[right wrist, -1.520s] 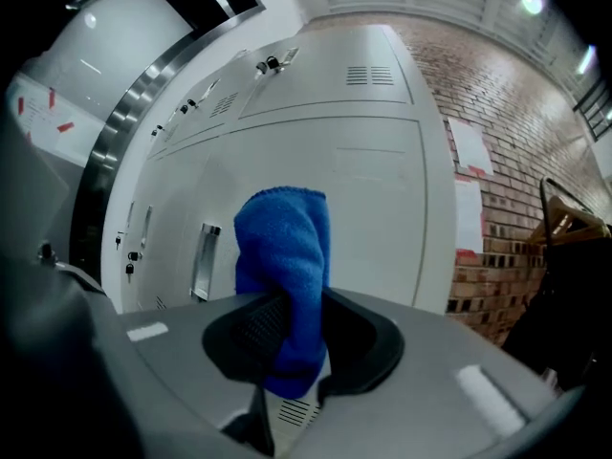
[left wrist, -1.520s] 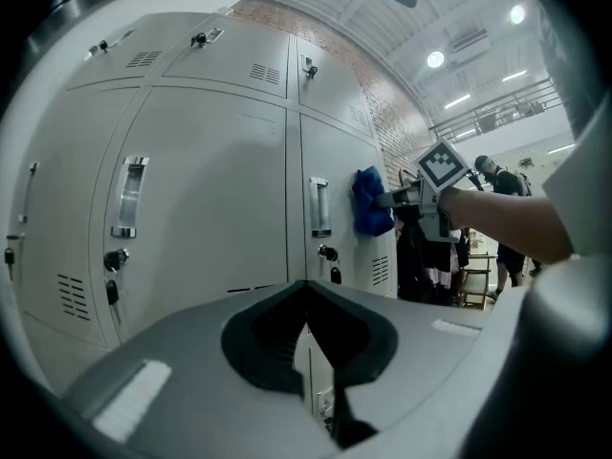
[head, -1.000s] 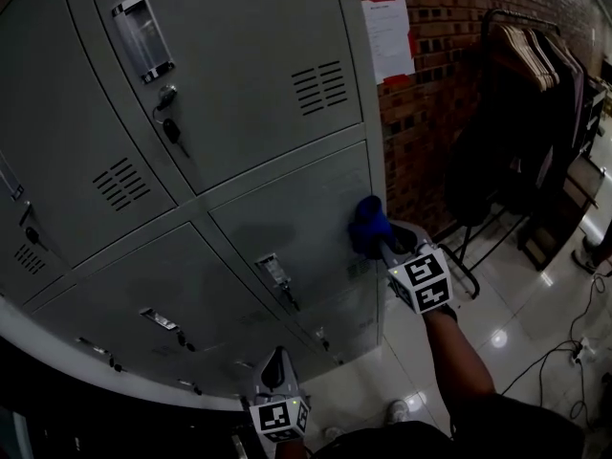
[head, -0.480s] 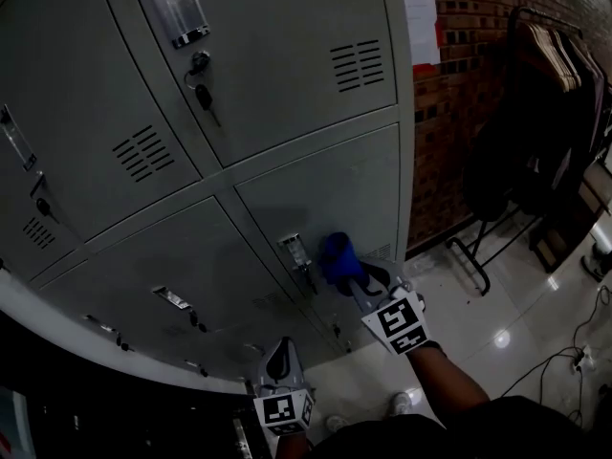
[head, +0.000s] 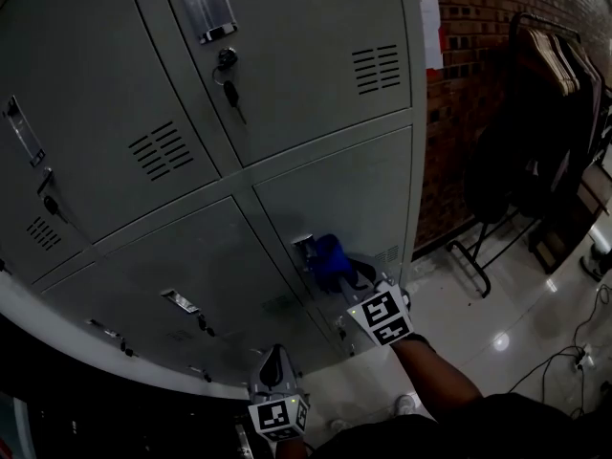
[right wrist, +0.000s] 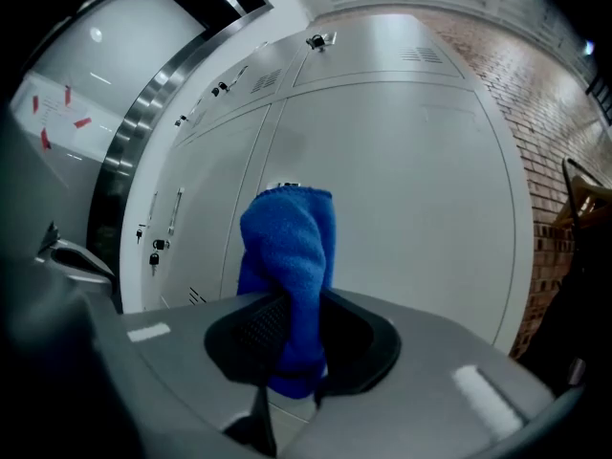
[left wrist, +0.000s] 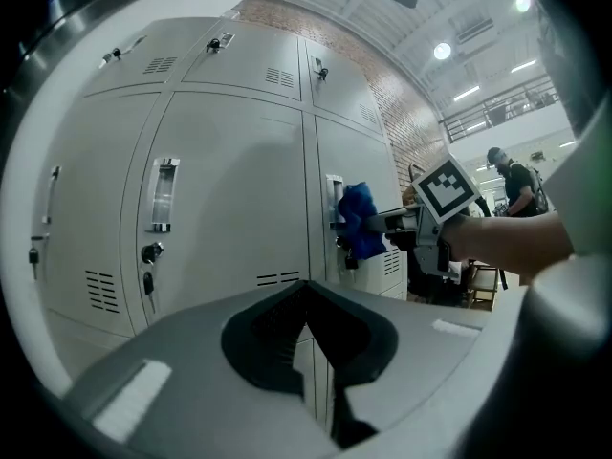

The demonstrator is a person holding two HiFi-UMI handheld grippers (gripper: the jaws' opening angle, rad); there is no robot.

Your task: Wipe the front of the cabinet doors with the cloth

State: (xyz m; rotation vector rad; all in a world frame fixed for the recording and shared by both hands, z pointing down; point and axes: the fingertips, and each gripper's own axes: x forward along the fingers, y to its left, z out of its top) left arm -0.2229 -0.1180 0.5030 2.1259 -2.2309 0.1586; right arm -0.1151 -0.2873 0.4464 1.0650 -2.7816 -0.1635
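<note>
Right gripper view: cloth tail buried inside right gripper

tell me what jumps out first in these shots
The blue cloth stands out most: it is clamped in the right tool and held up to a lower grey door, right beside its handle. Behind it, the bank of grey cabinet doors fills most of the head view, with keys hanging in some locks. The left tool sits low and shut with nothing in it, and a dark clothes rack stands by the brick wall at right.
</note>
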